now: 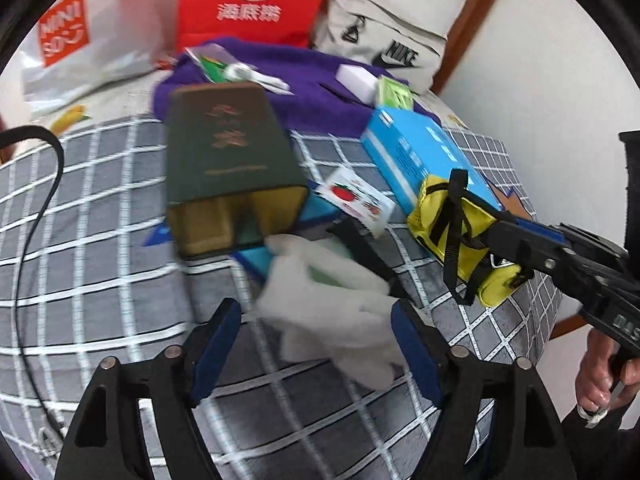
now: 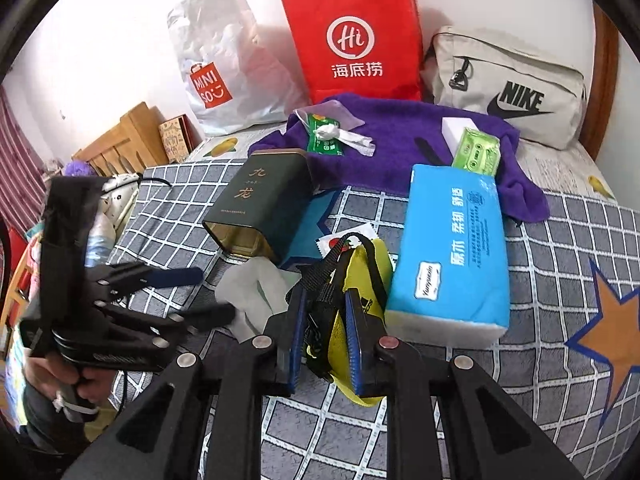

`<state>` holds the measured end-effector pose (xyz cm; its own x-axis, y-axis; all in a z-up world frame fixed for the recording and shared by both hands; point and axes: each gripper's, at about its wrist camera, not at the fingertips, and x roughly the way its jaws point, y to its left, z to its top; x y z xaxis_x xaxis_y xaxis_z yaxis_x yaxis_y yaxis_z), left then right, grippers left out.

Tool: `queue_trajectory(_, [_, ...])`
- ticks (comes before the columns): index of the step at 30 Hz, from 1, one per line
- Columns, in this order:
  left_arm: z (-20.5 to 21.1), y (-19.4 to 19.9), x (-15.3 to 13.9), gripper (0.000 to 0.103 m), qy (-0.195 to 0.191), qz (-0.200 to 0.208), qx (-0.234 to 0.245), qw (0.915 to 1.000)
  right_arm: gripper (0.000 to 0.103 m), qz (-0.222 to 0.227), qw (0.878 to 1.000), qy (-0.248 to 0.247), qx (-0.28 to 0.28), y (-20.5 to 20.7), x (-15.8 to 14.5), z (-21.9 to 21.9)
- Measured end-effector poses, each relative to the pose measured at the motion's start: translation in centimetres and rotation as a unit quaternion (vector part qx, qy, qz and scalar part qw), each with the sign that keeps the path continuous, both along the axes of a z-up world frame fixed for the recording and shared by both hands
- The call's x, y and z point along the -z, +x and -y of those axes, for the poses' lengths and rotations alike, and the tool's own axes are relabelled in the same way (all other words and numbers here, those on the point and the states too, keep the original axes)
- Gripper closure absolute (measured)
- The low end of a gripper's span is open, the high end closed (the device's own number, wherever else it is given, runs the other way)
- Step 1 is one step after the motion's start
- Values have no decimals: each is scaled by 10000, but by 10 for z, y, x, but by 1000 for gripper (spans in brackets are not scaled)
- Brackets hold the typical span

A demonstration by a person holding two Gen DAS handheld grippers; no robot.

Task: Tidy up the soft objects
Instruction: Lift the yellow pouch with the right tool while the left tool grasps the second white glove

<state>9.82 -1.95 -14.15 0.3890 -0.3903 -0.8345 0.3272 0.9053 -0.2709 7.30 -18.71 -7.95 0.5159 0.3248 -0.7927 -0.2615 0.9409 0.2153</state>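
The right gripper [image 2: 326,336] has its fingers clamped on the yellow pouch [image 2: 360,280] at frame centre, the left gripper [image 1: 316,344] gapes empty around the white cloth [image 1: 332,312] on the bed [image 1: 100,240], so sorting looks barely begun.

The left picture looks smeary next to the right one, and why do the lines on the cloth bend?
Left wrist view: motion blur smears the green tin and white cloth. Right wrist view: the tin and red bag print read sharp; only the left tongs blur. Both views: the fisheye lens curves the checked cover.
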Motion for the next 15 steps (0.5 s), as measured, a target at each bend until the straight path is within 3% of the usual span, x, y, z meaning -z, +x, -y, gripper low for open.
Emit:
queue_trajectory(6, [17, 8, 15, 25, 366, 13, -62, 9993, 84, -2, 10000, 71, -68, -7, -2, 7])
queue_trajectory(8, [15, 8, 16, 42, 223, 36, -67, 9997, 84, -12, 9999, 71, -112, -9, -1, 8])
queue_trajectory(11, [12, 6, 17, 56, 55, 90, -135, 9999, 84, -51, 9999, 91, -121, -12, 1, 9])
queue_trajectory(15, [5, 4, 20, 59, -196, 228, -194, 9994, 84, -99, 9998, 148, -103, -13, 3, 11])
